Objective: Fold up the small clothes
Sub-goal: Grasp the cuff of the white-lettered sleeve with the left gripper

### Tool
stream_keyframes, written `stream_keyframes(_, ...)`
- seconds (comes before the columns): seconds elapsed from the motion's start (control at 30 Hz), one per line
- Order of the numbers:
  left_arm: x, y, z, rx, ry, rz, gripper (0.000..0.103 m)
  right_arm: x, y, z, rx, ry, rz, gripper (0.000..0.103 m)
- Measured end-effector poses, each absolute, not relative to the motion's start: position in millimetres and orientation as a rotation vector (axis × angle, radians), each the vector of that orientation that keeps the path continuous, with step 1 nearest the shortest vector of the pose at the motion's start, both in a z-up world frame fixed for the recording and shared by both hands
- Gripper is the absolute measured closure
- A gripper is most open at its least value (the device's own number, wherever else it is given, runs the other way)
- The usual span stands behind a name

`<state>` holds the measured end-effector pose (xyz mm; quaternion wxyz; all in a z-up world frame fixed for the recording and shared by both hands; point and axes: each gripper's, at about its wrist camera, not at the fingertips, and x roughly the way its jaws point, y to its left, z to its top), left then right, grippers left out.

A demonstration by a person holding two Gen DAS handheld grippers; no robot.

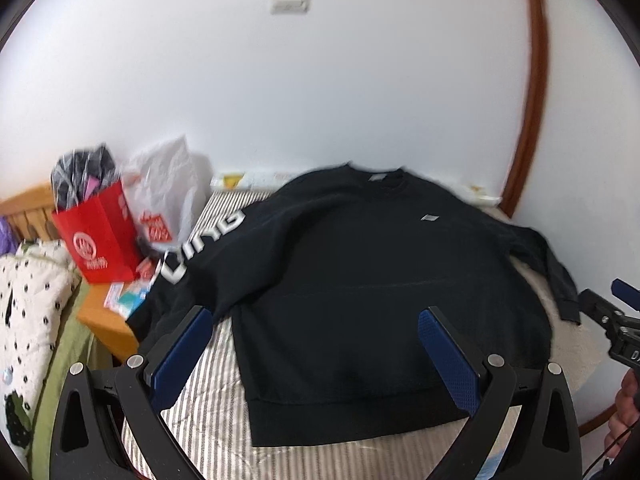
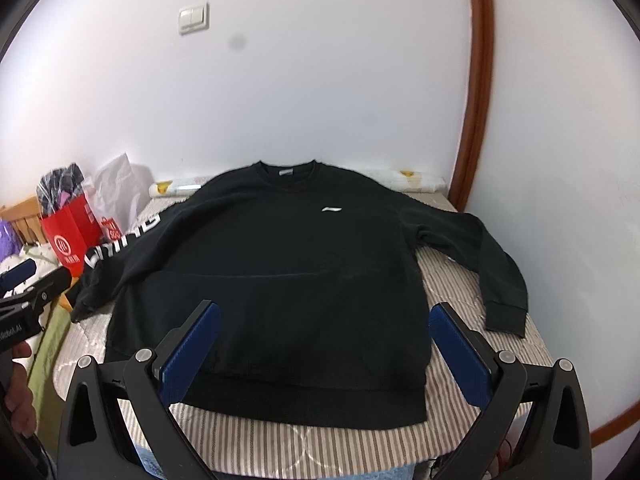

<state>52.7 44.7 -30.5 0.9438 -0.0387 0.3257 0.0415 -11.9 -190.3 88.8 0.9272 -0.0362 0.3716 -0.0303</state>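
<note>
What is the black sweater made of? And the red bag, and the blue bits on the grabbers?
The black sweater looks like soft, matte knit cotton or fleece, with ribbed hem and cuffs. The red bag seems to be stiff paper: it stands with sharp creases and flat sides. The blue pads on the open jaws look like textured rubber or plastic; hard to say which.

Black sweatshirt (image 2: 280, 280) lies flat, sleeves spread.

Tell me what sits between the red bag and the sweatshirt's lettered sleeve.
Left wrist view: small red and teal packets lie on the wooden stand, between the red bag and the sweatshirt.
</note>
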Motion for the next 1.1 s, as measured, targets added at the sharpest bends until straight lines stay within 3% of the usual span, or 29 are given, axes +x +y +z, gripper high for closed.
stream_keyframes(0.47, 102.5, 153.7, -120.8, -0.248, 0.790, 0.198, 0.007, 65.4, -164.6, -1.8, -0.113, 0.937, -0.021, 0.001)
stream_keyframes(0.93, 162.5, 189.9, -147.5, -0.245, 0.822, 0.274, 0.019, 119.4, -155.4, -44.2, -0.110, 1.019, -0.017, 0.001)
stream_keyframes(1.0, 170.4, 195.5, -154.2, -0.246, 0.844, 0.300, 0.028, 124.9, -156.8, -47.8, -0.108, 1.027, -0.019, 0.001)
stream_keyframes(1.1, 179.7, 202.1, -164.2, -0.256, 0.891, 0.336, 0.050, 131.7, -159.4, -53.7, -0.104, 1.041, -0.020, 0.001)
